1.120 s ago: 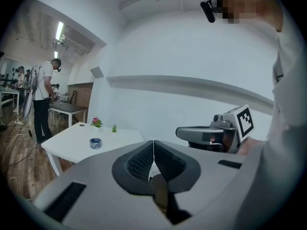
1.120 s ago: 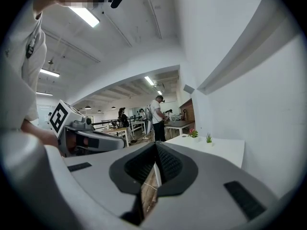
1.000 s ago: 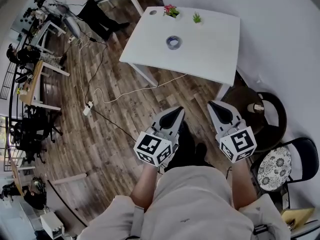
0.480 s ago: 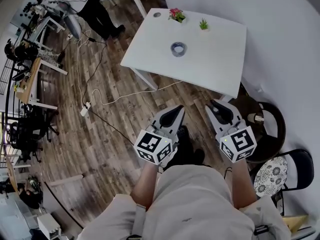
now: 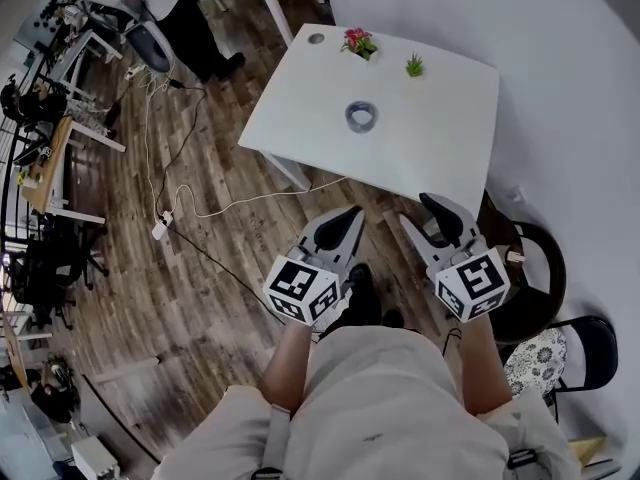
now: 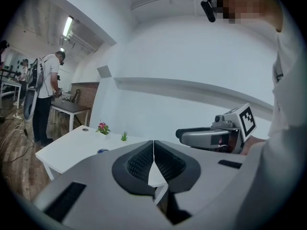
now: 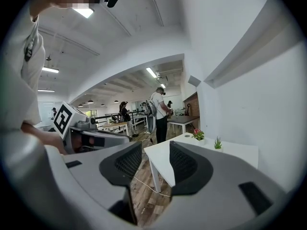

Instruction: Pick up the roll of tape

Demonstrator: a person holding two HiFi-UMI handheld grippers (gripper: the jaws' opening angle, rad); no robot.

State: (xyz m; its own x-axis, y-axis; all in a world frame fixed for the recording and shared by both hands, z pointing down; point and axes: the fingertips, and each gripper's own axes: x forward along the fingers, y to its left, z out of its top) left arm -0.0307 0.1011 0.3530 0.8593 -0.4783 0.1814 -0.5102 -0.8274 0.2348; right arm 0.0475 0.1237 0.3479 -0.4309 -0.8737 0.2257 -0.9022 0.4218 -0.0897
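Observation:
The roll of tape (image 5: 362, 116), a bluish ring, lies flat near the middle of the white table (image 5: 300, 98) ahead of me. It shows small and far in the left gripper view (image 6: 102, 151). Both grippers are held in the air short of the table's near edge, over the wooden floor. My left gripper (image 5: 350, 214) is shut, its pads meeting with nothing between them (image 6: 153, 143). My right gripper (image 5: 424, 211) has just been opening; its jaws stand apart and empty (image 7: 156, 150). The right gripper's own jaw hides the tape in its view.
A pink flower pot (image 5: 358, 41) and a small green plant (image 5: 414, 65) stand at the table's far edge. A dark round chair (image 5: 530, 258) is to my right. A white cable (image 5: 230, 198) runs over the floor. A person (image 5: 190, 8) stands at a far table.
Both grippers have moved forward toward the white table, which now sits nearer in the head view. The right gripper's jaws went from shut to apart. The left stays shut.

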